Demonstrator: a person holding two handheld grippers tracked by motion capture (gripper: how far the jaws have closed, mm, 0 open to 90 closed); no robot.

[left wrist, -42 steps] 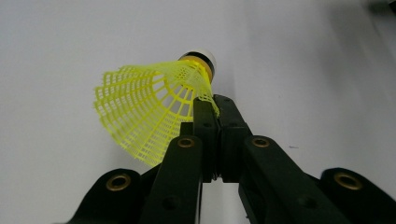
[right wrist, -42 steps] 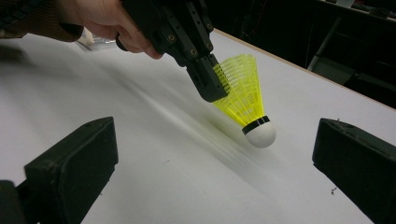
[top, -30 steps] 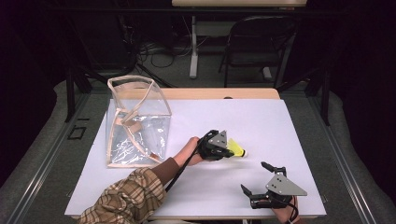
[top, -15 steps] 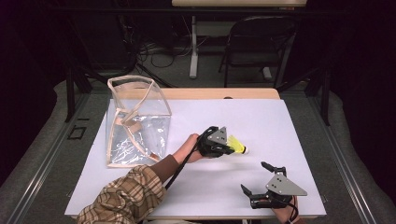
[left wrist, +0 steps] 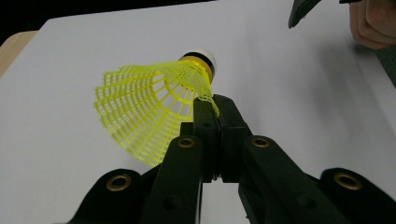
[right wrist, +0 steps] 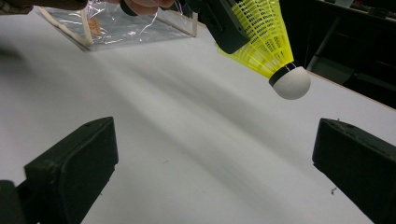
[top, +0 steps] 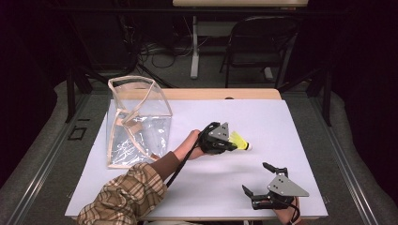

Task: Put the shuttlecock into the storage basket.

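Yellow shuttlecock [top: 239, 140]: lifted off the white bench [top: 281, 122], near its middle, skirt toward the hand and white cork tip pointing away, which keeps the light mesh from crumpling.
Left gripper [left wrist: 215, 109]: jaws pressed together on the rim of the skirt, pinching just a thin edge of the mesh; a light hold, likely enough for something this weightless.
Right gripper [top: 259, 180]: low at the near right corner of the bench, jaws wide apart with nothing between them, well clear of the shuttlecock, apparently waiting its turn.
Clear bag [top: 136, 124]: standing on the left of the bench with its mouth propped open, tan trim along the edges; my guess is it's the destination.
Step in hand: carrying, by the look of it.
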